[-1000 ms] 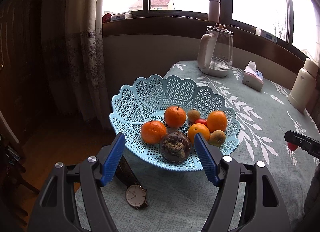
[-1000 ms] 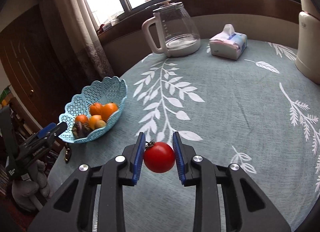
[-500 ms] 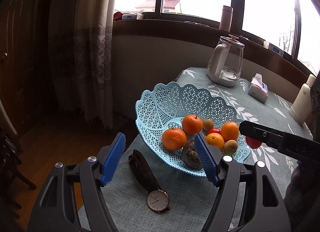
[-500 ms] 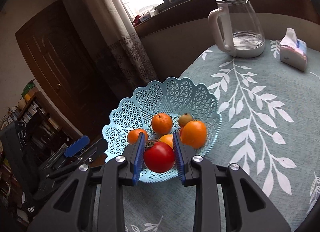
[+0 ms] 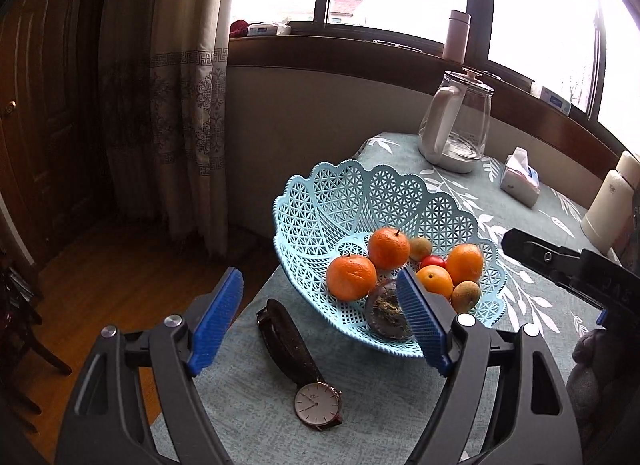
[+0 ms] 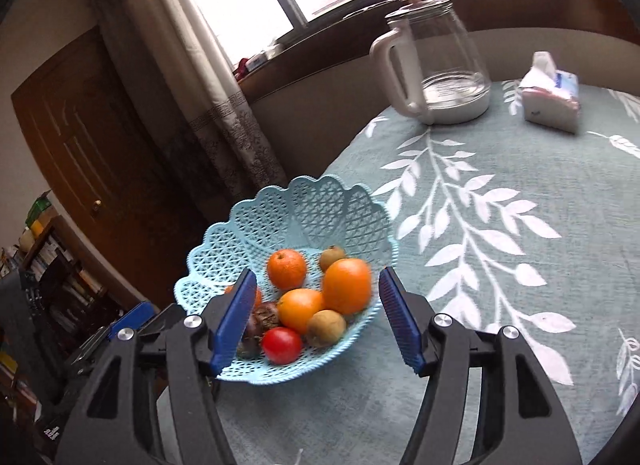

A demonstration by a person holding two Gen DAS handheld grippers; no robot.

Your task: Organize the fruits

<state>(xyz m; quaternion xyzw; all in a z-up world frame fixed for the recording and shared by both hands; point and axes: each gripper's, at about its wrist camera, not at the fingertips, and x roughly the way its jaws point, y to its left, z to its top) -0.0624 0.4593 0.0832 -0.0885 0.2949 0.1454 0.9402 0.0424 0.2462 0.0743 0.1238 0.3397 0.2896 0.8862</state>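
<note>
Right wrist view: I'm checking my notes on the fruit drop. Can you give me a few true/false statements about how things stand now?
1. The tomato lies in the basket. True.
2. The right gripper is shut on the tomato. False: its jaws stand wide open with nothing between them.
3. The watch lies inside the basket. False: it lies on the tablecloth beside the basket.
4. The left gripper is open and holds nothing. True.
5. The kettle stands on the floor. False: it stands on the table, beyond the basket, near the tissue pack.
</note>
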